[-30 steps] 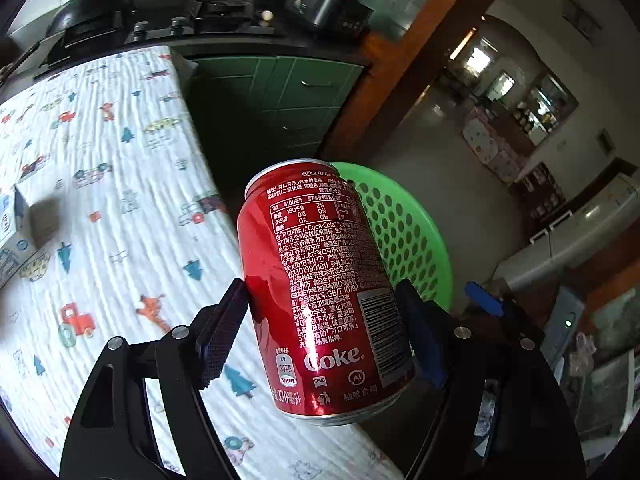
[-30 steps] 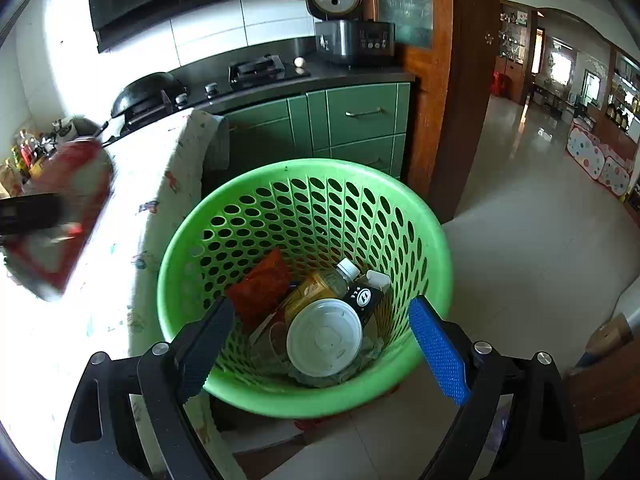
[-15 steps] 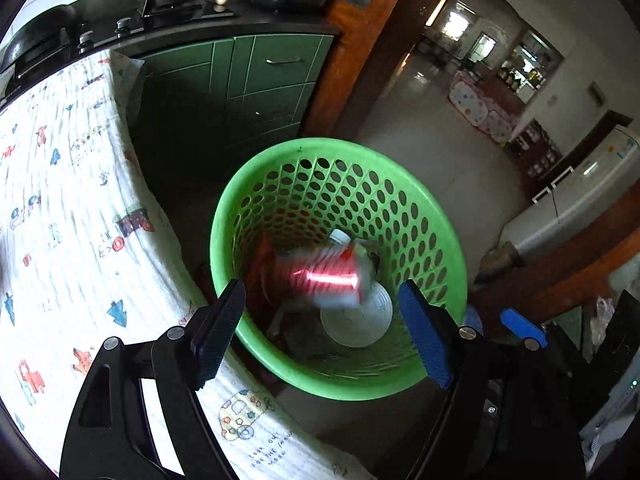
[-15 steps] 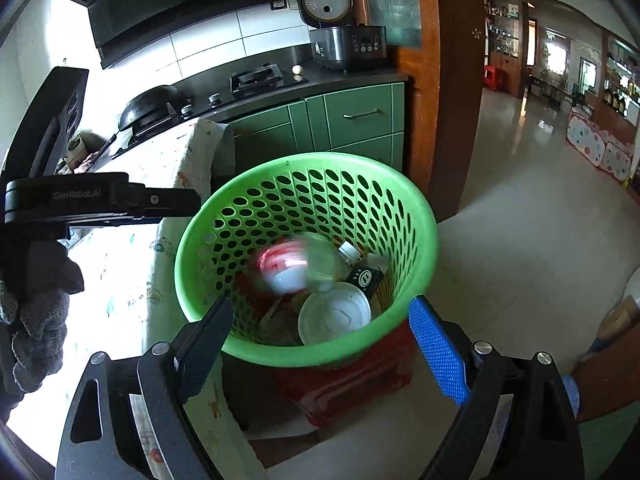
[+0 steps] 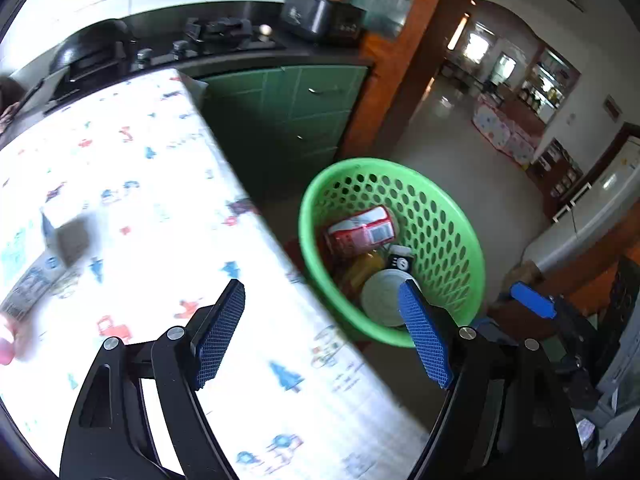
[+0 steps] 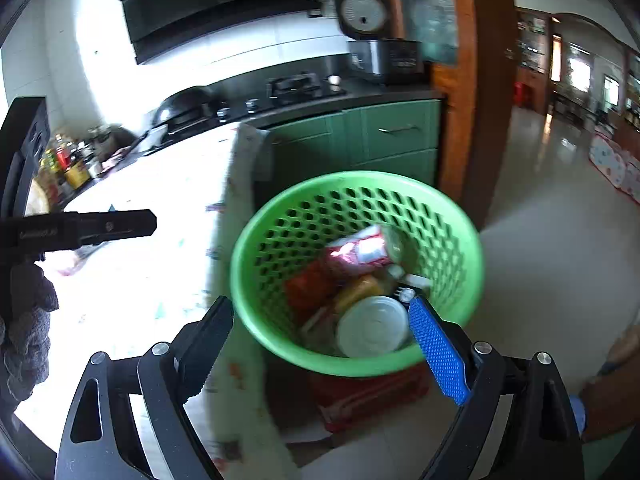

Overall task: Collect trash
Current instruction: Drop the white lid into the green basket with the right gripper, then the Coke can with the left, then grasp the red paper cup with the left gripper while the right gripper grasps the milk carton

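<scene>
The red Coke can (image 5: 360, 232) lies on its side inside the green perforated basket (image 5: 448, 216), on top of a white lid (image 5: 380, 296), an orange bottle and other trash. In the right wrist view the can (image 6: 358, 250) and the basket (image 6: 280, 216) show too. My left gripper (image 5: 322, 330) is open and empty, over the table edge beside the basket. My right gripper (image 6: 320, 348) is open and empty, just in front of the basket rim. The left gripper's body (image 6: 76, 228) shows at the left of the right wrist view.
The table with a white vehicle-print cloth (image 5: 152, 184) runs along the left; a small carton (image 5: 64, 232) lies on it. Green cabinets (image 5: 296, 112) and a black counter with stove stand behind. A red box (image 6: 372, 396) sits under the basket. Tiled floor extends right.
The left gripper let go of the Coke can, which dropped into the basket and came to rest. The left gripper has since swung back left toward the table.
</scene>
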The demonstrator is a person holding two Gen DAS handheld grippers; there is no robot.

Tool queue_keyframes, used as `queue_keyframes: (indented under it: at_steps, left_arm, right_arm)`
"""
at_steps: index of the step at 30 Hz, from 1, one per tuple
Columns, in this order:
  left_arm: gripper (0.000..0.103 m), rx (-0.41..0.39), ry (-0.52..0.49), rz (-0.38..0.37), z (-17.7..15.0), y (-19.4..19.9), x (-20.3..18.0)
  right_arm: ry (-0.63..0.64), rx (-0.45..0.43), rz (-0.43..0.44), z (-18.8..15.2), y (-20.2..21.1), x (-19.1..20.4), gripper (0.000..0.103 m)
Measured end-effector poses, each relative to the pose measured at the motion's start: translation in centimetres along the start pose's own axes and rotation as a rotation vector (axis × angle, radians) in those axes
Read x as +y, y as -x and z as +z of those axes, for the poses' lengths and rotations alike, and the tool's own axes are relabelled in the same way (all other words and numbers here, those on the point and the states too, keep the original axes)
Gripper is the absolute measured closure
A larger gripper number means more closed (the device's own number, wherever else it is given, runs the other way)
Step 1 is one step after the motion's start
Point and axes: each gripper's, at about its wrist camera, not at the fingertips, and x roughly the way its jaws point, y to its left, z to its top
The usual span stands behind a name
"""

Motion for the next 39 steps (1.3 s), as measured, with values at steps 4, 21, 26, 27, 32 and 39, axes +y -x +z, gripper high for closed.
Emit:
queue_keyframes:
  at_steps: [4,21,26,27,32,39]
  left_arm:
    - [0.025,-0.025,0.055,0.049,-1.3,3.2,3.5]
    - [0.02,-0.164,0.614,0.373,-6.6,14.6,24.2]
    - [0.02,-0.162,0.834,0.386,-8.5,14.9,29.5]
    - [0.02,-0.157,0.868,0.383,-8.7,14.7,30.4]
    - [0.02,-0.156,0.964,0.35,-8.6,12.9,32.0]
    - [0.02,-0.172,1.04,0.353,-7.2,11.2,33.5]
  right_arm:
    - [0.044,0.002,0.051,0.6,-0.3,3.0,0.017]
    - [0.279,0.013,0.245,3.2,-2.9,17.8,0.016]
    - [0.374,0.032,0.278,3.6,-4.2,21.1,0.015]
    - [0.39,0.036,0.282,3.7,-4.4,21.6,0.015]
    - [0.456,0.06,0.292,4.2,-6.4,23.7,0.015]
    - [0.52,0.091,0.314,5.1,-9.1,25.6,0.015]
